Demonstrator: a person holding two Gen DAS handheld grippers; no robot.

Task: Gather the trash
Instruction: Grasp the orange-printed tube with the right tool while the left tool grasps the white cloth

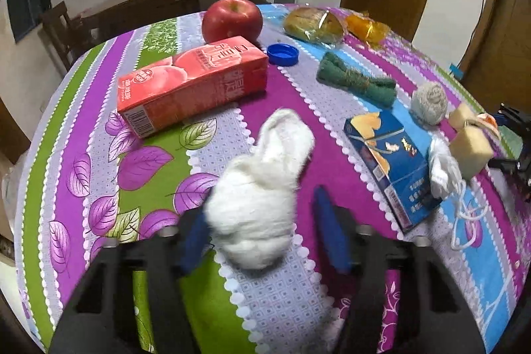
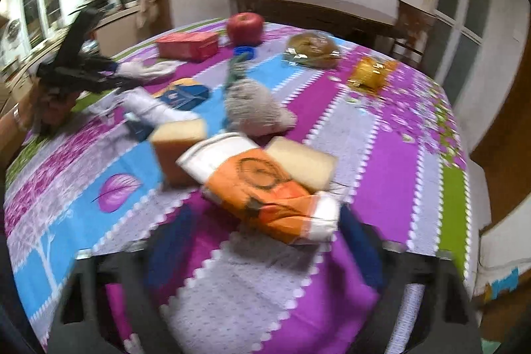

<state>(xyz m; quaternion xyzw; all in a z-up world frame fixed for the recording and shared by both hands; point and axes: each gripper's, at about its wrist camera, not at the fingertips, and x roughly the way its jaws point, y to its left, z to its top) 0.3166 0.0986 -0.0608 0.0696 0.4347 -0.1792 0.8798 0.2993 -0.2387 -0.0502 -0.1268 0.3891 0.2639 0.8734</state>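
Observation:
My left gripper [image 1: 262, 214] is open over the patterned tablecloth [image 1: 83, 121]. A fluffy white wad [image 1: 262, 184] lies between its blue fingers, against the left finger [image 1: 195, 234] and apart from the right one. My right gripper [image 2: 265, 241] is open, with an orange and white wrapper [image 2: 262, 188] between its blurred blue fingers; whether they touch it is unclear. The left gripper also shows in the right wrist view [image 2: 122, 77] at the far left. A red carton [image 1: 192, 85], a blue box [image 1: 391, 161] and a blue cap [image 1: 282, 54] lie on the table.
A red apple [image 1: 232, 19], wrapped bread [image 1: 313, 24], an orange wrapper [image 1: 366, 27], a green cloth roll [image 1: 355, 78], a grey yarn ball [image 1: 429, 102], two yellow sponge blocks [image 1: 471, 148] and white string [image 1: 444, 171] lie on the table. Wooden chairs [image 1: 132, 9] stand behind it.

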